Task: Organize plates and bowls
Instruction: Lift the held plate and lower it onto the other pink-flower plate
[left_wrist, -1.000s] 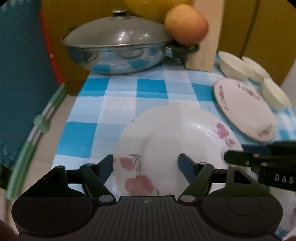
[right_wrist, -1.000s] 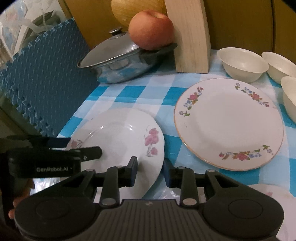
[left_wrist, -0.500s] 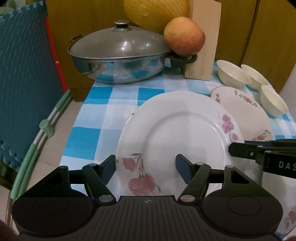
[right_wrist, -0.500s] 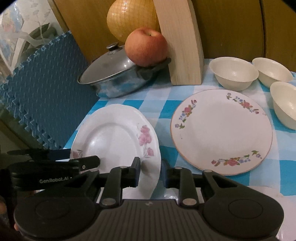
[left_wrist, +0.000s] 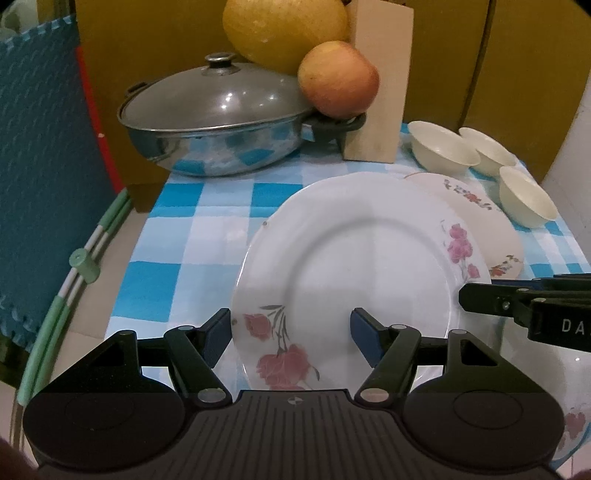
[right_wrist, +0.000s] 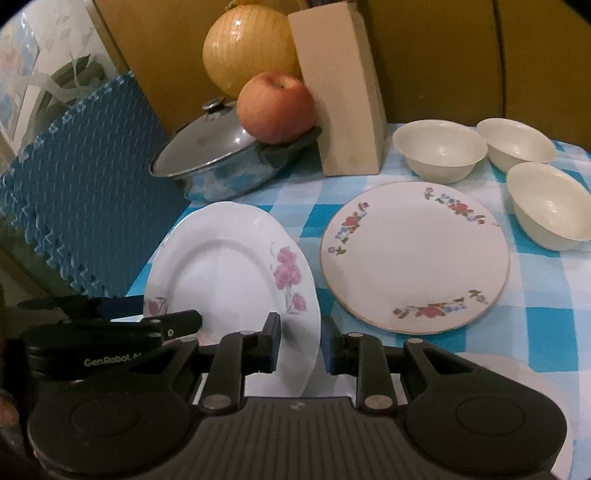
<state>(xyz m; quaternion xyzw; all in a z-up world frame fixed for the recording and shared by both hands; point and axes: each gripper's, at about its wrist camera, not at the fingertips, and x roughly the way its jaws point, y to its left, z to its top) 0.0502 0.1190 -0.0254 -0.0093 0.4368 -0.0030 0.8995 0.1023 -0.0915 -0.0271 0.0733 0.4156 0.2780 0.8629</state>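
A white plate with pink roses (left_wrist: 354, 266) (right_wrist: 229, 266) is lifted off the checked cloth and tilted. My right gripper (right_wrist: 301, 347) is shut on its near right rim. My left gripper (left_wrist: 291, 332) is open, its fingers on either side of the plate's near edge. A gold-rimmed flowered plate (right_wrist: 413, 254) (left_wrist: 491, 229) lies flat to the right. Three cream bowls (right_wrist: 439, 151) (right_wrist: 517, 142) (right_wrist: 550, 205) stand behind it. Another white plate (right_wrist: 517, 373) lies at the near right, mostly hidden.
A lidded steel pan (left_wrist: 214, 122) (right_wrist: 221, 155) stands at the back left with an apple (right_wrist: 275, 107) on its handle. A wooden knife block (right_wrist: 340, 92) and a yellow melon (right_wrist: 247, 55) are behind. Blue foam mats (right_wrist: 85, 177) stand left of the table edge.
The rose plate has been lifted off the cloth and tilted up, held by my right gripper. Both grippers rose with it; the left stays open.
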